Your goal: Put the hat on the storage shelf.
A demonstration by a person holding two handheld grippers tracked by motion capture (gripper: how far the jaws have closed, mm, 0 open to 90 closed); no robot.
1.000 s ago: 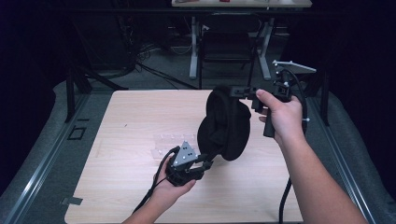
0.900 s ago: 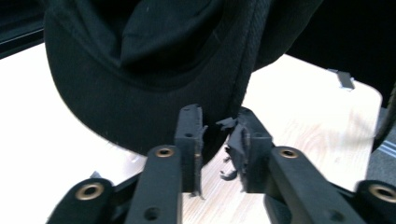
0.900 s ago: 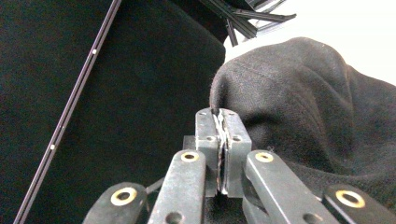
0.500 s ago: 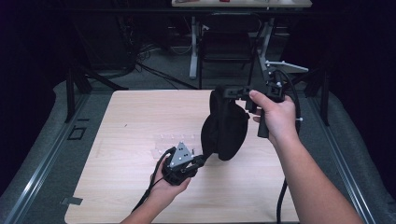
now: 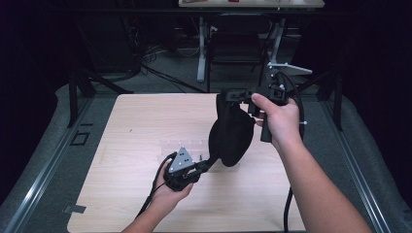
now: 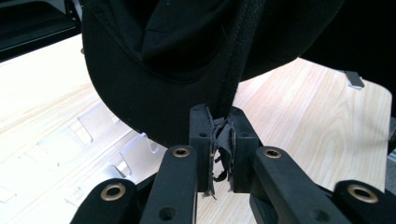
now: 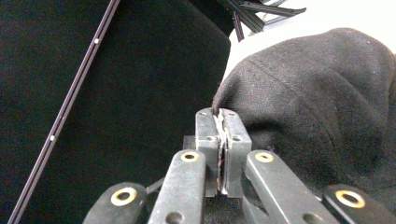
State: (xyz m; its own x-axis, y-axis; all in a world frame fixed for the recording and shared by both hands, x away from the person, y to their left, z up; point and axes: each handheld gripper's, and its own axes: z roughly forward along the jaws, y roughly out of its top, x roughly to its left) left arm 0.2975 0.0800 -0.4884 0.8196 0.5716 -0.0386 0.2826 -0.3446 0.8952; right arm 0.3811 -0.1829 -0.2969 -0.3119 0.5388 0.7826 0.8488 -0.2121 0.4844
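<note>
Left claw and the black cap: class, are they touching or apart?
Touching. The left gripper view shows the left claw pinching the cap's edge between its pads, with no gap.

I see bare wood across the left half of the table (image 5: 131,131), so a gripper could pass there freely. The black cap (image 5: 231,133) hangs over the middle, stretched between my left gripper (image 5: 206,164) low at its bottom edge and my right gripper (image 5: 233,95) up at its top, and it blocks any straight path between the two. The near right part of the table lies under my right forearm (image 5: 316,184). Beyond the far edge stand table legs (image 5: 200,48) and cables.
</note>
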